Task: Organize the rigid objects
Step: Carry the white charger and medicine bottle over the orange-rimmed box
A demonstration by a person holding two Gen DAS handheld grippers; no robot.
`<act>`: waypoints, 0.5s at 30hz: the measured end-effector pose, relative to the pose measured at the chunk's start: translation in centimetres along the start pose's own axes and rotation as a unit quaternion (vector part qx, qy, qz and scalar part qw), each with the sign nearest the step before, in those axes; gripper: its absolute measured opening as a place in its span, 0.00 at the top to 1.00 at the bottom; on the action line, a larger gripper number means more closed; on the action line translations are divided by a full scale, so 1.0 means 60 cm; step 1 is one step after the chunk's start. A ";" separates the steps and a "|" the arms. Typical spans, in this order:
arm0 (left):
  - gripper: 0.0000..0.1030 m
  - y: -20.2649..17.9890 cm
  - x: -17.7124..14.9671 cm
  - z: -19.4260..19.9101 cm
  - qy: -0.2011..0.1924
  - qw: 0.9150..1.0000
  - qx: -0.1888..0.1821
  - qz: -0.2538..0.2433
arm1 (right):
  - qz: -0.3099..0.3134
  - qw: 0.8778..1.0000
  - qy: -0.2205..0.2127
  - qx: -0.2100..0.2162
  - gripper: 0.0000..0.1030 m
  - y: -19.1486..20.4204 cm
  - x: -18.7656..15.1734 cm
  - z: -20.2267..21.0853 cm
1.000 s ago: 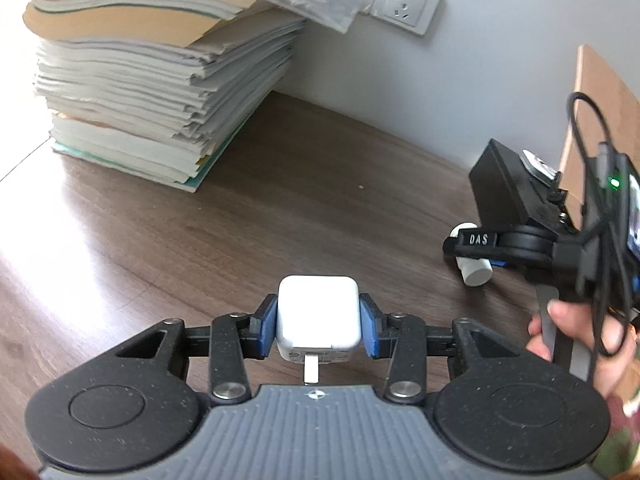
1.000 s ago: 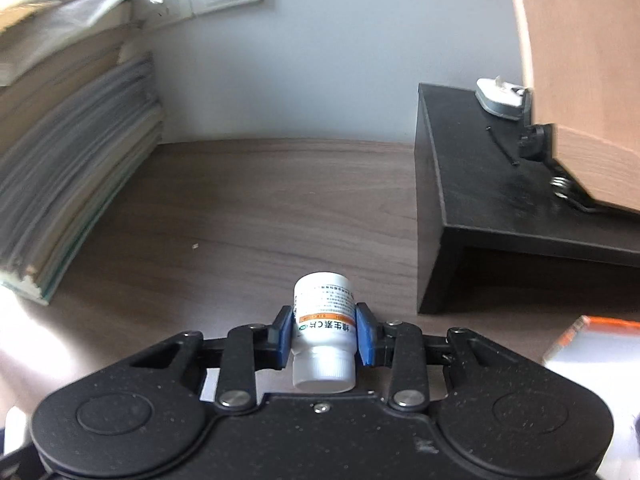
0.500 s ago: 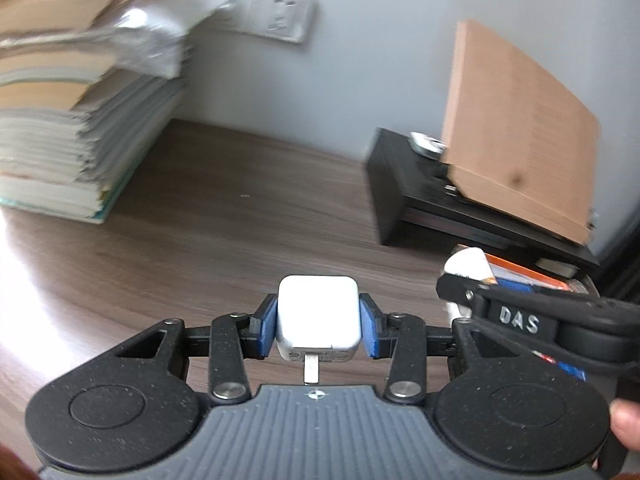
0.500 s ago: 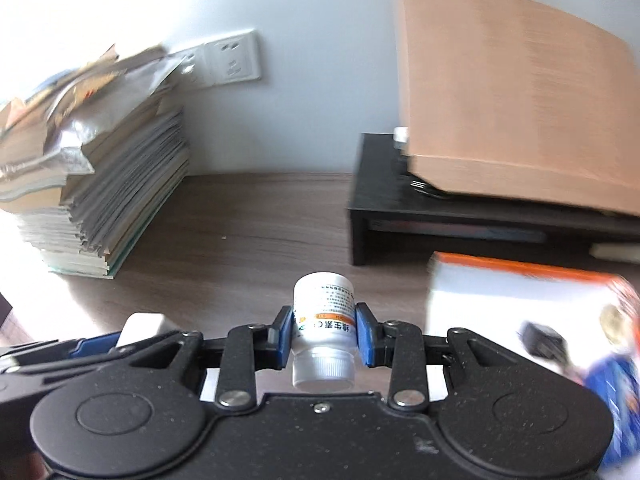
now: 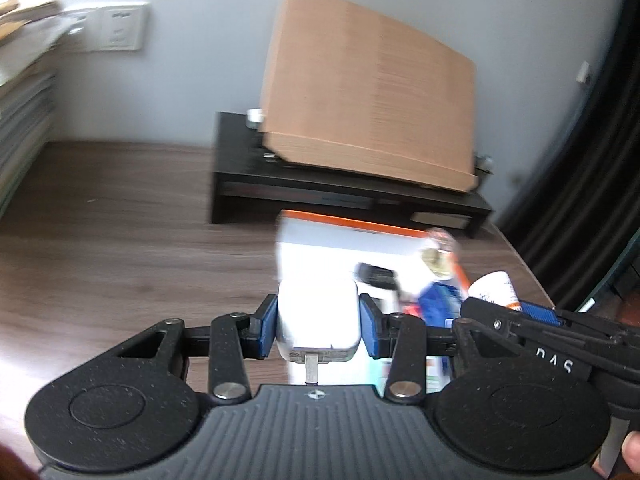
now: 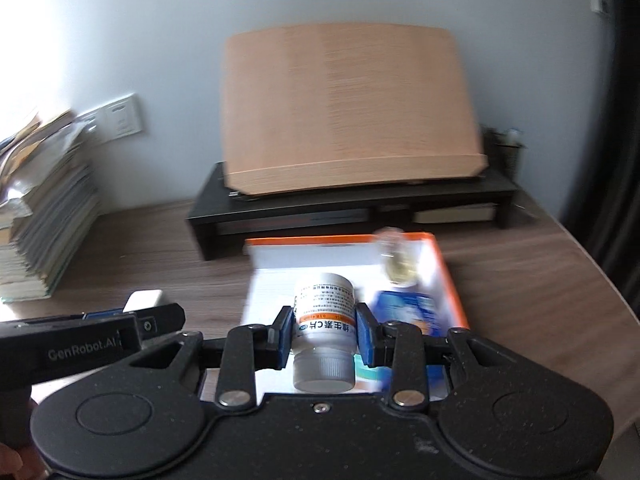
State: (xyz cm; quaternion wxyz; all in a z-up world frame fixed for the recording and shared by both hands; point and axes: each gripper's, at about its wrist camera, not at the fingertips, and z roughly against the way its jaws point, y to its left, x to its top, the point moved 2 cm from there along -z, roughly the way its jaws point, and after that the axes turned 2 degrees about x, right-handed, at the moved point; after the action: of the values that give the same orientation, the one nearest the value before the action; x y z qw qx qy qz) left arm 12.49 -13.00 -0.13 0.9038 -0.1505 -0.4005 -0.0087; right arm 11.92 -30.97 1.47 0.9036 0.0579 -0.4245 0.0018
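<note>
My left gripper point(image 5: 318, 322) is shut on a white charger cube point(image 5: 318, 320), prongs toward the camera, held above the near left edge of an orange-rimmed white box point(image 5: 344, 236). My right gripper point(image 6: 323, 334) is shut on a white pill bottle point(image 6: 324, 320) with an orange band, cap toward the camera, held over the same box point(image 6: 448, 276). The box holds a small glass jar point(image 6: 398, 264), a blue packet point(image 6: 412, 310) and a black item point(image 5: 376, 276). Each gripper shows in the other's view, the right one point(image 5: 532, 332) beside the left, the left one point(image 6: 92, 340) at the lower left.
A black monitor riser point(image 6: 360, 204) stands behind the box and carries a tilted wooden board point(image 6: 344, 112). A tall stack of books and papers point(image 6: 44, 216) stands at the left by wall sockets point(image 6: 120, 120). The brown wooden desk point(image 5: 120, 240) ends at the right.
Both grippers have swung right, away from the paper stack, and now face the riser and hover over the orange-rimmed box. Both grips are unchanged.
</note>
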 end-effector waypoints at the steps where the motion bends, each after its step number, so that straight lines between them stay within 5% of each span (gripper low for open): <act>1: 0.59 -0.010 0.002 -0.006 0.002 1.000 -0.005 -0.005 | -0.006 1.000 -0.002 -0.006 0.61 -0.013 -0.002 0.005; 15: 0.59 -0.099 -0.011 -0.049 0.022 0.999 -0.028 -0.041 | -0.034 0.999 -0.013 -0.022 0.61 -0.104 -0.009 0.035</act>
State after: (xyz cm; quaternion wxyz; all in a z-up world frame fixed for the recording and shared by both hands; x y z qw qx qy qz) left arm 13.38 -19.56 -0.89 0.9067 -0.1588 -0.3860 -0.0606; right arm 10.30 -37.38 1.73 0.8987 0.0521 -0.4336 -0.0396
